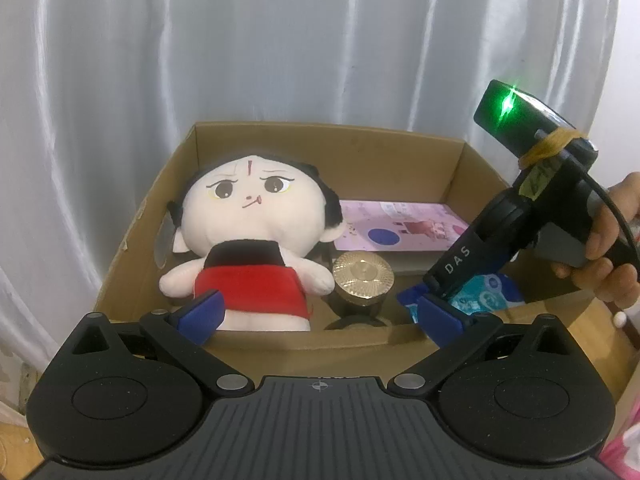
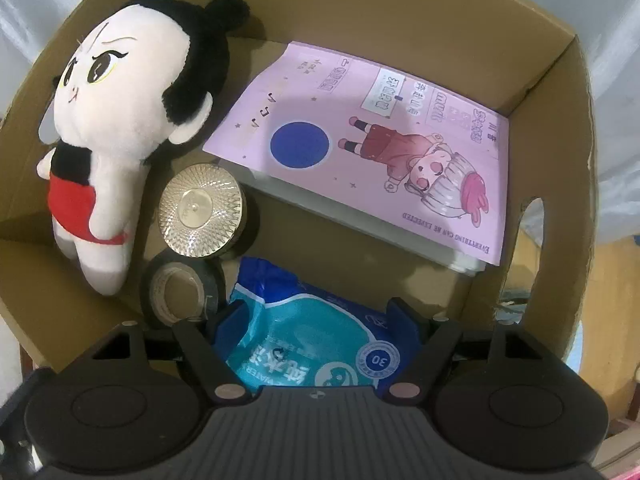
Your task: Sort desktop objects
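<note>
A cardboard box (image 2: 532,92) holds the sorted things. A blue wet-wipes pack (image 2: 304,344) lies on its floor at the near right, between the fingers of my right gripper (image 2: 320,316). That gripper points straight down into the box, its jaws wide and the pads at the pack's sides without squeezing it. The left wrist view shows the right gripper (image 1: 436,292) reaching in over the wipes pack (image 1: 484,292), held by a hand (image 1: 608,248). My left gripper (image 1: 320,312) hovers open and empty at the box's (image 1: 320,344) front wall.
In the box are a plush doll (image 2: 120,128) in red at the left, a gold-lidded jar (image 2: 200,210), a dark tape roll (image 2: 182,292) and a pink illustrated book (image 2: 372,152) at the back right. A white curtain (image 1: 280,40) hangs behind.
</note>
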{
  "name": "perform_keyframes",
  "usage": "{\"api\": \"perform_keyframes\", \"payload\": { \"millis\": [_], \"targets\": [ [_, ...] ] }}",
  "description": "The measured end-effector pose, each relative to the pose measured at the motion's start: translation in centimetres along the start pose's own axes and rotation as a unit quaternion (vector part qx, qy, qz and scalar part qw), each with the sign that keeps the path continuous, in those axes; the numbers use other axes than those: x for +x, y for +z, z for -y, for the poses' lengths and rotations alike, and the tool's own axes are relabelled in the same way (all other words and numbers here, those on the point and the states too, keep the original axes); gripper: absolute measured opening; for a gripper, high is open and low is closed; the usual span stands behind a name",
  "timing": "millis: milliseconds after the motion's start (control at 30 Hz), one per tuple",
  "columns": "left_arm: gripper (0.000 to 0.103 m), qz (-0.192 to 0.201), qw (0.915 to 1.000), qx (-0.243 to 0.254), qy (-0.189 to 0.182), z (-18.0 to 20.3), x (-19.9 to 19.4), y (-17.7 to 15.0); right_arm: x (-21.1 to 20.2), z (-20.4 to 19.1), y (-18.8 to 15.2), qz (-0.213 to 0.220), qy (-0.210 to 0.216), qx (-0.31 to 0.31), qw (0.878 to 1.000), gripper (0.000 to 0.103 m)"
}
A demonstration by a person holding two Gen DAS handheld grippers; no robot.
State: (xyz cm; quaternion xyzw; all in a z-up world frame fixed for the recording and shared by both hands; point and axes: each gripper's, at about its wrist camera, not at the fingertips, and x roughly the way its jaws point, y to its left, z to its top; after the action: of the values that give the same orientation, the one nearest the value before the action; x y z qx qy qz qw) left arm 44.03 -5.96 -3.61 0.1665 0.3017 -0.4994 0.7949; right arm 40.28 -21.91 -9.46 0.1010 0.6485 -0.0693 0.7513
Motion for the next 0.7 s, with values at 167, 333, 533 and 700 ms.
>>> {"api": "perform_keyframes", "payload": {
  "millis": [167, 333, 533, 700],
  "targets": [
    [0.103, 0.000, 1.0000, 0.004, -0.004, -0.2, 0.1, 0.0, 0.1, 0.5, 0.0, 0.008, 0.005, 0.009, 1.000, 0.079],
    [0.103, -0.001, 1.0000, 0.008, -0.003, 0.1, 0.0, 0.0, 0.1, 0.9, 0.4, 0.011, 0.009, 0.027, 1.000, 0.079],
    [0.103, -0.002, 0.9999, 0.011, -0.001, 0.3, 0.0, -0.1, -0.5, 1.5, 0.7, 0.018, 0.024, 0.040, 0.999, 0.078],
    [0.103, -0.002, 0.9999, 0.012, 0.000, 0.3, 0.0, -0.1, -2.5, 2.3, 0.2, 0.026, 0.016, 0.022, 0.999, 0.077]
  ]
}}
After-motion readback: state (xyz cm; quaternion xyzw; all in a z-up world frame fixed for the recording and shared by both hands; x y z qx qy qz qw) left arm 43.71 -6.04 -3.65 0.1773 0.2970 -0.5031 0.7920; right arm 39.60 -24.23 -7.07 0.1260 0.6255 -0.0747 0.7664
